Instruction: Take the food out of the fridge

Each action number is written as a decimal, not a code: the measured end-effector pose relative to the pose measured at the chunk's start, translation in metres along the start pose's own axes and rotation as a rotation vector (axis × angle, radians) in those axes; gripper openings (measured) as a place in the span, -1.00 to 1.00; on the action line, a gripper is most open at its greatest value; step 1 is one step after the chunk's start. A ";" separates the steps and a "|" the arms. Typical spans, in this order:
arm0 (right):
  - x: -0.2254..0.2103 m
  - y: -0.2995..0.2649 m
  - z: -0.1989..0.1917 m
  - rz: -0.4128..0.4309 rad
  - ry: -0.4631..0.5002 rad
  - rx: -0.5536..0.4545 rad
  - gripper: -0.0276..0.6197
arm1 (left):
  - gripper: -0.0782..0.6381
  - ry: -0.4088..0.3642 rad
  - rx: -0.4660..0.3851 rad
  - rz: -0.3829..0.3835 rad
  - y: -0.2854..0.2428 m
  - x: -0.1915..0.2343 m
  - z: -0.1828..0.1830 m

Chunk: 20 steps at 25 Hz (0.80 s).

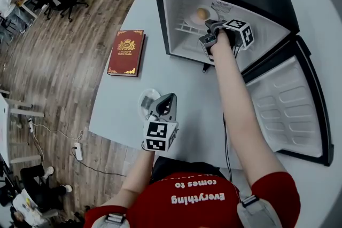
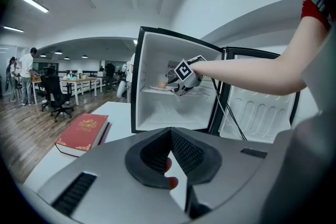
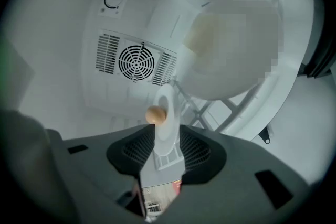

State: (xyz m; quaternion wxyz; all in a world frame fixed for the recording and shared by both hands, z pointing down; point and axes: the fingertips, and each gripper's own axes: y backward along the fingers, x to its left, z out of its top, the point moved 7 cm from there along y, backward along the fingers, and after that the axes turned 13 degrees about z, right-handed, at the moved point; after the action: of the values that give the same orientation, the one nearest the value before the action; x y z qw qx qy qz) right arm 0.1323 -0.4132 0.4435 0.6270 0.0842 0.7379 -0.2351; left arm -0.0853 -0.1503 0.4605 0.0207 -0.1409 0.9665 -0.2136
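fridge shelf [image 1: 184, 26], plate [image 3: 166, 113] between right fingers [image 3: 134, 150]

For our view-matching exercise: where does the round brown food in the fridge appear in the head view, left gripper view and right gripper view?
Head view: food, upper middle, inside the fridge.
Left gripper view: food, small, near centre, just left of the right tool.
Right gripper view: food, centre, on the plate just above the jaws.
Shared landmark: the vent on the fridge's back wall, near the food in each.

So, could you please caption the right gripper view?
Open hand-held gripper lined up on a plate of food inside the fridge.
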 end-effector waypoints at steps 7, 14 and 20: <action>0.001 -0.017 0.003 -0.004 -0.035 -0.045 -0.55 | -0.79 0.002 -0.003 0.007 0.002 0.003 -0.001; 0.001 -0.020 -0.001 0.046 -0.016 -0.054 -0.69 | -0.79 0.001 0.000 0.019 0.004 0.007 -0.002; -0.003 -0.023 0.002 0.124 -0.076 -0.056 -0.84 | -0.78 -0.006 -0.001 0.023 0.002 0.007 -0.001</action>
State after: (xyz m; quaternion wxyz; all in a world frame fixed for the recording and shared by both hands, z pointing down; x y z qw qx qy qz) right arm 0.1253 -0.4333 0.4521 0.6698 0.1035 0.7134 -0.1782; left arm -0.0927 -0.1498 0.4604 0.0259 -0.1305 0.9681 -0.2126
